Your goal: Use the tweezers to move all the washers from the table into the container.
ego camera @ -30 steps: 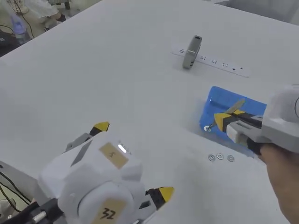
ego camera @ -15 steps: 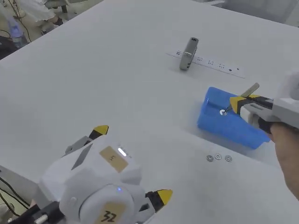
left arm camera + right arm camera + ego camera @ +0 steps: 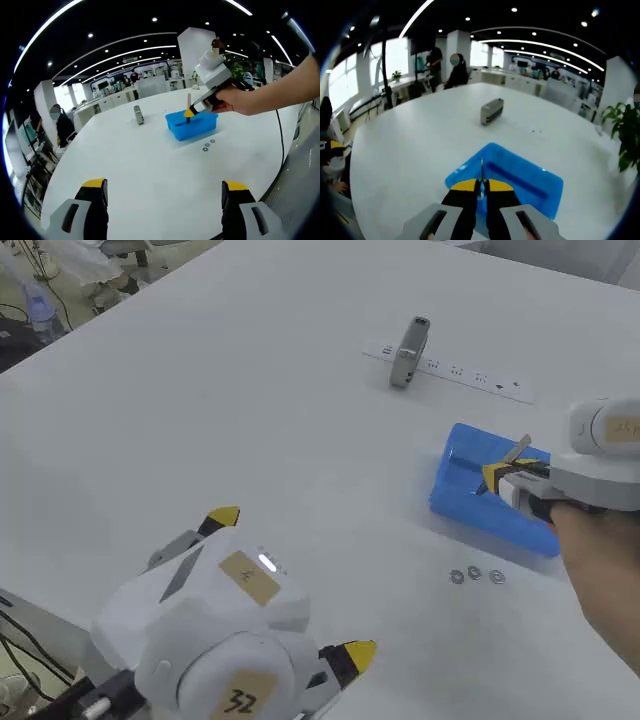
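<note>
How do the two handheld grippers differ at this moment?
The left gripper's jaws stand wide apart with nothing between them; the right gripper's jaws are shut on the tweezers. The left gripper sits over bare table, while the right gripper holds the tweezers over the blue container. Both have white bodies and yellow-tipped jaws.

The right gripper (image 3: 493, 478), held by a hand (image 3: 598, 558), hangs over the blue container (image 3: 465, 495), its jaws closed on the tweezers (image 3: 518, 451). Three washers (image 3: 476, 575) lie in a row on the white worktop (image 3: 250, 390), at 6 o'clock from the container. At its 12 o'clock is a power strip (image 3: 470, 375) with a grey block (image 3: 409, 352) across it. The left gripper (image 3: 288, 582) sits low at 7 o'clock, jaws spread wide.
</note>
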